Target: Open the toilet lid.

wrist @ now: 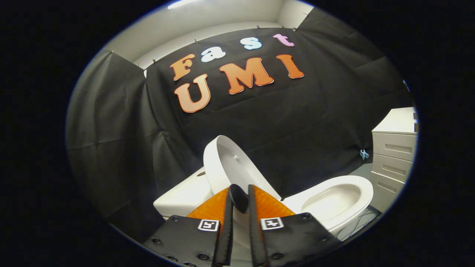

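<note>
The white toilet lid [226, 163] stands raised, tilted back toward the black cloth wall, its inner side facing the bowl. My gripper [241, 190] has its fingers close together on the lid's front rim, and white shows in the narrow gap between them. To the right of the fingers and a little beyond them lie the toilet's open seat and bowl [334, 202]. The white tank [182, 196] sits to the left, behind the lid.
A white cabinet with drawers [394, 148] stands to the right of the toilet. Black cloth walls close in behind and on the left. A small blue clip [364, 154] hangs on the cloth near the cabinet. Grey floor shows between toilet and cabinet.
</note>
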### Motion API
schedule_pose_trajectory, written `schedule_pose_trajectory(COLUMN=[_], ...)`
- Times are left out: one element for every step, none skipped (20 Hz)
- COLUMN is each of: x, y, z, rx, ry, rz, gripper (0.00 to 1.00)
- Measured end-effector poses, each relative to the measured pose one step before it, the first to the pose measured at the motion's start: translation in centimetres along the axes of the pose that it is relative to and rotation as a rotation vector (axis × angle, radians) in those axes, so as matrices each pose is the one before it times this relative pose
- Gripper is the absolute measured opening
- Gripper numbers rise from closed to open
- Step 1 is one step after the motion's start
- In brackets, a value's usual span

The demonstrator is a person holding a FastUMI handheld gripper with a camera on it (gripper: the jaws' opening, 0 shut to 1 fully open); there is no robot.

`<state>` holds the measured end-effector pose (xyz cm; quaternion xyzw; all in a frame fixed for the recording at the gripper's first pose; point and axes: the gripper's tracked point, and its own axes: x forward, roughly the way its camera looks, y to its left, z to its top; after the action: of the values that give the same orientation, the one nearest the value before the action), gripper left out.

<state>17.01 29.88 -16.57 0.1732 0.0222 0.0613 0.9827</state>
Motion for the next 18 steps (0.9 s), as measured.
schedule_pose_trajectory(x=[-0.048,-0.050,-0.009,-0.004,-0.072,-0.072,0.062,-0.123,0.035,-0.013,-0.067,-0.254,-0.250,-0.321,-0.257,-0.421,-0.400,-0.382], y=[-0.127,-0.117,0.054,0.001,-0.233,0.057,-0.310,-0.135,0.061,-0.066,-0.145,-0.162,-0.503,-0.430,-0.618,-0.598,-0.866,-0.949], z=[0.265,0.177,0.105,0.274,0.444,0.318,0.384,0.374,0.261,0.277,0.225,0.243,0.490,0.759,0.811,1.007,1.191,1.400], rx=[-0.00662,-0.00734,-0.00272,0.00178,0.00235,0.00348,0.00237,0.00476,0.00521,0.00222,-0.00262,-0.00538,-0.00834,-0.01240,-0.01261,-0.01396,-0.01189,-0.01203], ry=[-0.00374,-0.00228,-0.00021,-0.00334,-0.00742,-0.00264,-0.00472,-0.00473,-0.00181,0.00021,0.00263,0.00307,-0.00003,-0.00722,-0.00738,-0.00929,-0.01025,-0.01271], rz=[-0.00318,-0.00018,0.00316,0.00344,-0.00164,0.00608,-0.00563,0.00408,0.00570,0.00548,0.00229,0.00236,-0.00646,-0.00397,-0.00644,-0.00454,-0.00879,-0.00486], gripper=[0.27,0.27,0.28,0.29,0.39,0.48,0.51,0.55,0.64,0.73,0.82,0.90,0.93,0.95,0.97,0.97,0.97,0.97])
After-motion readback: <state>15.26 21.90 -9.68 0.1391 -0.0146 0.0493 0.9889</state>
